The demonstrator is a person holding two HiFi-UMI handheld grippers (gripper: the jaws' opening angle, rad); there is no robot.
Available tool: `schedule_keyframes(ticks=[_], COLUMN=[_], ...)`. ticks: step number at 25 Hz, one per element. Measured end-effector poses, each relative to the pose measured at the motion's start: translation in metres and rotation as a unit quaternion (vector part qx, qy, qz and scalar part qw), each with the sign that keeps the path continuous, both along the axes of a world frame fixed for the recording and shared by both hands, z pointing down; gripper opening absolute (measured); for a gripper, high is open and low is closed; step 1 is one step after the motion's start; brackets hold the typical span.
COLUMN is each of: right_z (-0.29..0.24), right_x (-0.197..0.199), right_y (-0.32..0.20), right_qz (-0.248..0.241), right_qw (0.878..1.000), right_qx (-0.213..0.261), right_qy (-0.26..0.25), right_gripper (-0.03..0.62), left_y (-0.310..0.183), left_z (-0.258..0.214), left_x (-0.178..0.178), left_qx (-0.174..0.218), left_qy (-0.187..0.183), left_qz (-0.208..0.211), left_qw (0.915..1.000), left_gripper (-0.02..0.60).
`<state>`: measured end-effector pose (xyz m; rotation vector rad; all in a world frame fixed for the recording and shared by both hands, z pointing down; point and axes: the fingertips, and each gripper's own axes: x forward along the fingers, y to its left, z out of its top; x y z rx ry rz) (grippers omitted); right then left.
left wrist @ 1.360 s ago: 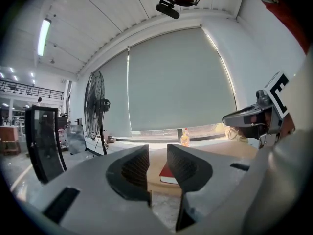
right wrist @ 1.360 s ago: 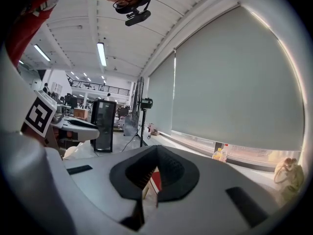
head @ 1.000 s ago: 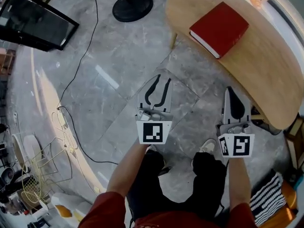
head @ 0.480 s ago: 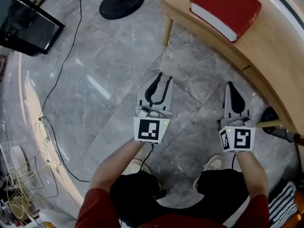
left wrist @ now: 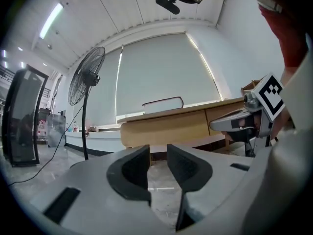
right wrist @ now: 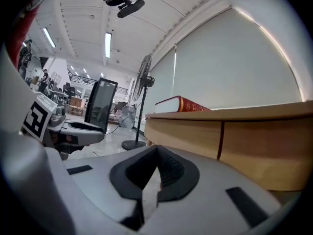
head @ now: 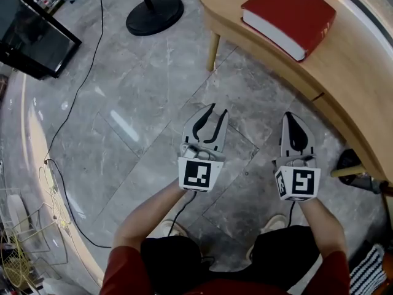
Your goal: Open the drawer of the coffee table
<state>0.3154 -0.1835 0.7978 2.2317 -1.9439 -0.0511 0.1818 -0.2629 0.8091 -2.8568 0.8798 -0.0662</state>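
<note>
Above the grey floor, beside the coffee table [head: 350, 85]: both grippers held clear of it.
Table cut off at frame edge; red book [head: 288, 17] on top. Drawer front [right wrist: 264, 151] flush and shut, contents hidden. Left gripper [head: 218, 109]: jaws apart, nothing between. Right gripper [head: 288, 115]: jaws together, empty.

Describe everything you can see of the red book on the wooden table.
The red book is a thick, closed hardback with a plain red cover and white page edges. It lies flat on the light wooden coffee table, near its rounded end. Its spine carries gold marks too small to read. Only the table touches it.
</note>
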Motion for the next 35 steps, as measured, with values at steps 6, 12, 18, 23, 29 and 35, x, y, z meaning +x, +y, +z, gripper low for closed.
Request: schedule_keyframes(ticks=[6,12,18,23,29,35], right_z=[0.007,0.006,0.003,-0.002,-0.004,-0.008], right_x=[0.011,0.017,0.012,0.012,0.010,0.015], right_y=[0.000,-0.001,-0.001,0.000,-0.001,0.000], right_qz=[0.007,0.010,0.000,-0.002,-0.008,-0.005], right_qw=[1.000,1.000,1.000,1.000,0.999,0.999], right_qx=[-0.002,0.003,0.008,0.014,0.018,0.023], right_qy=[-0.007,-0.013,-0.015,-0.020,-0.026,-0.034], right_gripper=[-0.005,-0.005,-0.005,-0.005,-0.005,-0.005], left_y=[-0.004,-0.002,-0.003,-0.008,-0.021,-0.047], left_z=[0.006,0.009,0.017,0.025,0.037,0.037], left_x=[0.009,0.015,0.025,0.043,0.077,0.113], left_qx=[-0.002,-0.002,-0.048,-0.103,-0.247,-0.365], left_qy=[0.002,-0.003,0.009,0.028,0.106,0.220], left_qz=[0.002,0.005,0.008,0.019,0.067,0.091], left_qw=[1.0000,1.0000,0.9988,0.9941,0.9609,0.9000], left_gripper=[0.110,0.110,0.110,0.110,0.110,0.110])
